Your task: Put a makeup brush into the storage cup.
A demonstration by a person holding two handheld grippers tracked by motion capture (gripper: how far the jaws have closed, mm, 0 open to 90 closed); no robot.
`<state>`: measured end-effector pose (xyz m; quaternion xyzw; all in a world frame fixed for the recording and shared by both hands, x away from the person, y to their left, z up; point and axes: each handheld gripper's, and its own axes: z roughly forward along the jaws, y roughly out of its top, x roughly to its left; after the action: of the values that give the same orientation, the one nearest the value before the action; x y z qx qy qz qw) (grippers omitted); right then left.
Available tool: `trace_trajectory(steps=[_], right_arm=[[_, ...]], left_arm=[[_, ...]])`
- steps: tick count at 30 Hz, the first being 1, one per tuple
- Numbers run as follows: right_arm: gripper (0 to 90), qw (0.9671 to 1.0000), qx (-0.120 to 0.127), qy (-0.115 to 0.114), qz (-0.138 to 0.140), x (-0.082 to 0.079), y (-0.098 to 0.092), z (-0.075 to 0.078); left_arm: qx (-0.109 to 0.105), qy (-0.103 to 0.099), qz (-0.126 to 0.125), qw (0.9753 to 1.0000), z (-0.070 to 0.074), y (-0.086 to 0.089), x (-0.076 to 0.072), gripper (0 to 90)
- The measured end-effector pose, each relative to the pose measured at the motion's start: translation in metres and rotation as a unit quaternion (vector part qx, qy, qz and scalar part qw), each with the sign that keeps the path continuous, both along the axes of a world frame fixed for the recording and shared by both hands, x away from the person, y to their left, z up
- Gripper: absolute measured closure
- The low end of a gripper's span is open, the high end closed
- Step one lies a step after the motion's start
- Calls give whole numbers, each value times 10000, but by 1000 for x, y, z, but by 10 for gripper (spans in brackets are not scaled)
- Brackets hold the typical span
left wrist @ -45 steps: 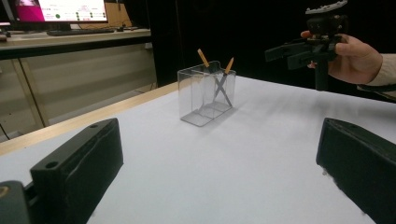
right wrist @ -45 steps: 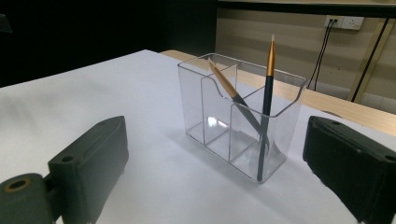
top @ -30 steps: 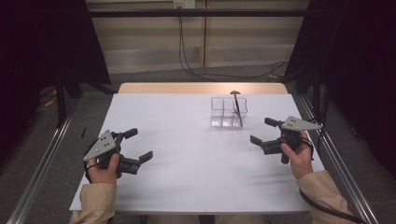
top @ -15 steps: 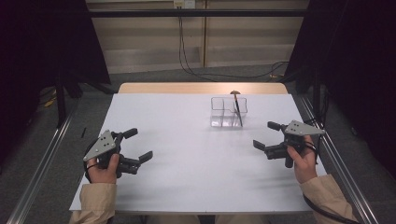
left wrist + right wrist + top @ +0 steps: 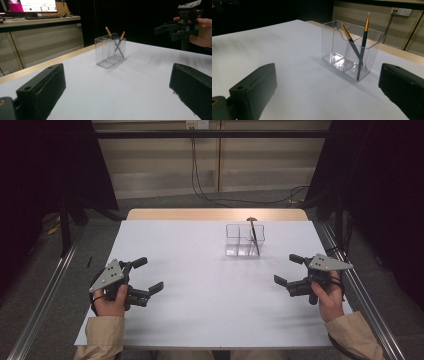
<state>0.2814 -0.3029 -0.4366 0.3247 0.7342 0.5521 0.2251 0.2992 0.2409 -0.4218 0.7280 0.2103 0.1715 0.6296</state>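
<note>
Both hands rest on the white bench [image 5: 200,270], the left gripper [image 5: 148,276] and right gripper [image 5: 289,269] each gaping wide and empty. Two pencils [image 5: 362,42] cross in a clear holder [image 5: 243,240].

Monitor [image 5: 32,5], wall socket [image 5: 402,11], cables [image 5: 200,175].

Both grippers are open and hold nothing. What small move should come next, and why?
Probably bring the right gripper forward toward the clear holder. It is the nearer one, its jaws are open, and the two pencils stand crossed in the holder's end compartment, tips rising above the rim. The left gripper is farther off.
</note>
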Motion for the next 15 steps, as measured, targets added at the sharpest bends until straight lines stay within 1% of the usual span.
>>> trace_trajectory(steps=[10, 15], right_arm=[[10, 10000, 34, -50, -34, -10, -6, 0], [10, 9999, 3, -96, -59, -14, -7, 0]], left_arm=[[-13, -9, -20, 10000, 1, -1, 0, 4], [-5, 6, -9, 10000, 0, -1, 1, 4]])
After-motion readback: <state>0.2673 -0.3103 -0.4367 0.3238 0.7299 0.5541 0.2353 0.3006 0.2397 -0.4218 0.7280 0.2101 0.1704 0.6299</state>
